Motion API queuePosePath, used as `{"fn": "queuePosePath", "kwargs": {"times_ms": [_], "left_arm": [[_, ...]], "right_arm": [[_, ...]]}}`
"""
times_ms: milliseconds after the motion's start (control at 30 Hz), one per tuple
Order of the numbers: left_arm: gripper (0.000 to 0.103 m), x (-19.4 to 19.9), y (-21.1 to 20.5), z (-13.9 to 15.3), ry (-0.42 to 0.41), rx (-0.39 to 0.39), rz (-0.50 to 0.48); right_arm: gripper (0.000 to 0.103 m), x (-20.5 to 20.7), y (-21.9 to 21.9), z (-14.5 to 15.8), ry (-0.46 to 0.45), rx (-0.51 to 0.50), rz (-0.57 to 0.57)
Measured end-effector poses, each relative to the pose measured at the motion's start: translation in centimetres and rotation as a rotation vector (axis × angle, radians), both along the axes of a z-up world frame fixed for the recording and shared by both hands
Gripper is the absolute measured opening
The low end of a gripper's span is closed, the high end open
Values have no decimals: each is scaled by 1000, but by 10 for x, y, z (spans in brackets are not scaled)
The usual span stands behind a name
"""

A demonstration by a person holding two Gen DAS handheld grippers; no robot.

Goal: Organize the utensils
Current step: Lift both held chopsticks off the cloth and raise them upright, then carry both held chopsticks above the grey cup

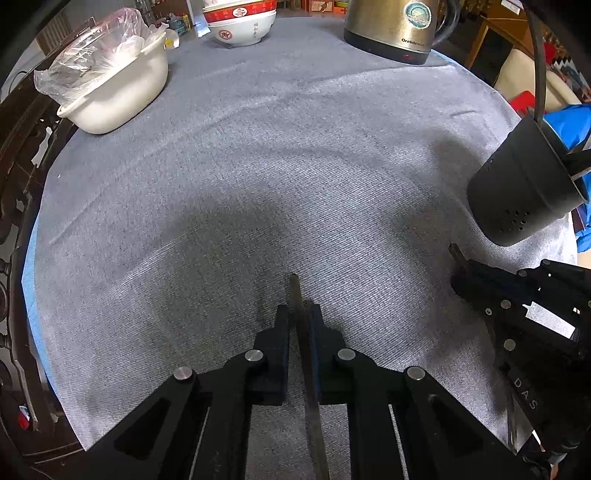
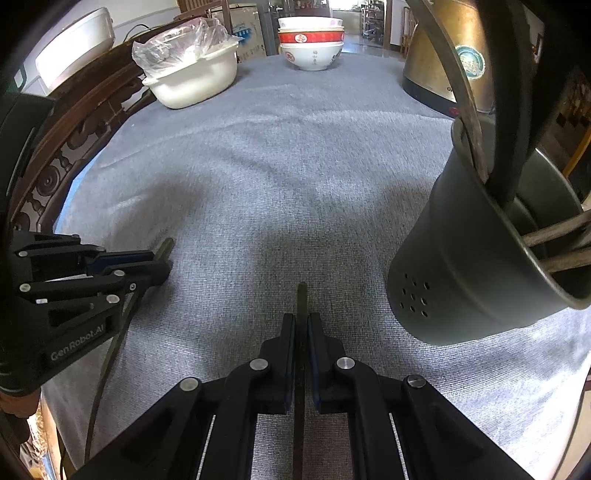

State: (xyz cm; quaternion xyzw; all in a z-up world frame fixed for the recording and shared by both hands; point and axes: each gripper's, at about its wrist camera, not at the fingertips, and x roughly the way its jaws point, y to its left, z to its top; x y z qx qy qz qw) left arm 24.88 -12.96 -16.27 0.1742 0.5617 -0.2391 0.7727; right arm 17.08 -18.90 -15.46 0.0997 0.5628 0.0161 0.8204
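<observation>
My left gripper (image 1: pixel 300 314) is shut on a thin metal utensil handle (image 1: pixel 295 291) that pokes out ahead of the fingers, above the grey cloth. My right gripper (image 2: pixel 301 321) is shut on another thin metal utensil handle (image 2: pixel 302 295). A dark metal utensil holder (image 2: pixel 476 251) with drain holes stands to the right of the right gripper and holds several utensils (image 2: pixel 465 103). It also shows at the right edge in the left wrist view (image 1: pixel 517 184). The right gripper (image 1: pixel 458 258) shows at the right in the left wrist view, the left gripper (image 2: pixel 166 254) at the left in the right wrist view.
A white tub (image 1: pixel 122 92) with a plastic bag sits at the far left. Stacked bowls (image 1: pixel 240 22) and a steel kettle (image 1: pixel 391 26) stand at the far edge. A carved wooden chair back (image 2: pixel 74 140) borders the table's left side.
</observation>
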Motion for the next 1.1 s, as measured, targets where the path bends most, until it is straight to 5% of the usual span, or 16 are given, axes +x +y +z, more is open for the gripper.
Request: {"fn": "queuePosePath", "kwargs": {"times_ms": [700,1100], "left_arm": [[6,4,11,6,-14,-31,67],[6,-17,42,71,-114,-162,103]], "right_arm": [[7,-11,-4,11,-81,47,-23],[7,-37,-4,56,-269,83,-15]]}}
